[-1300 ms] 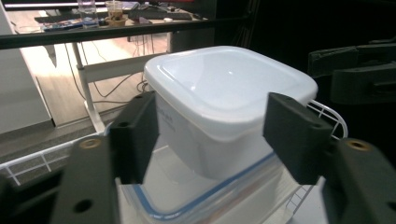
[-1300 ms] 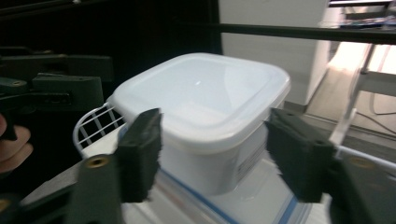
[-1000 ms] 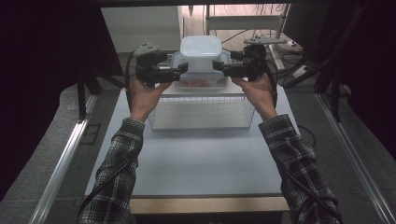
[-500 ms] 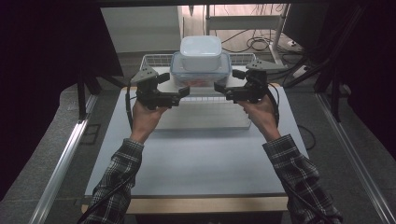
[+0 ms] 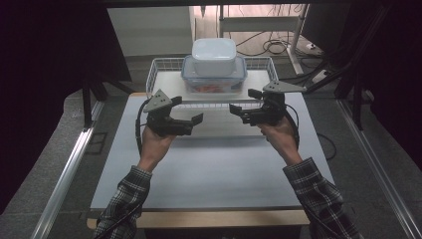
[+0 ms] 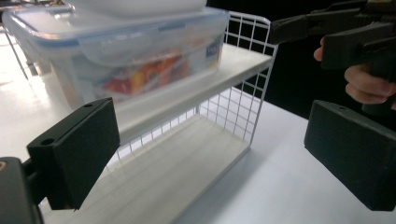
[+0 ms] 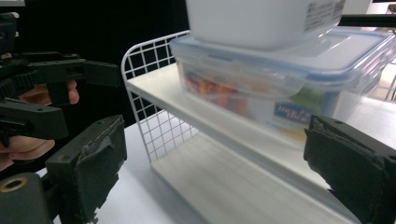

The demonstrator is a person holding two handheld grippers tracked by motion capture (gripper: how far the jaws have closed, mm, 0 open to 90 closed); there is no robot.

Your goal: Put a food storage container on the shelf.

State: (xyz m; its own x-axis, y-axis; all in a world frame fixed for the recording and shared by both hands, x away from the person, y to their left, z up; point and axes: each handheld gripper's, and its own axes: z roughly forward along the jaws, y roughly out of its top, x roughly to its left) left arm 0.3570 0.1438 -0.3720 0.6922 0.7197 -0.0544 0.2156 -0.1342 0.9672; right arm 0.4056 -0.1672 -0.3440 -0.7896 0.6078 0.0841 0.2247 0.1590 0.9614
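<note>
Clear lidded plastic box (image 5: 214, 74) with white tub (image 5: 214, 56) stacked on top sits on the white wire shelf rack (image 5: 159, 67), far of both. Left hand-held gripper (image 5: 191, 123) and right hand-held gripper (image 5: 240, 111) are held level, facing each other, jaws spread, just widened, nothing between.

Plaid sleeves (image 5: 124, 196) — black fingers (image 6: 77, 151) (cabled)

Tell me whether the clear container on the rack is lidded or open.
Lidded: the clear container wears a blue-rimmed lid, with a white tub stacked on it.
</note>
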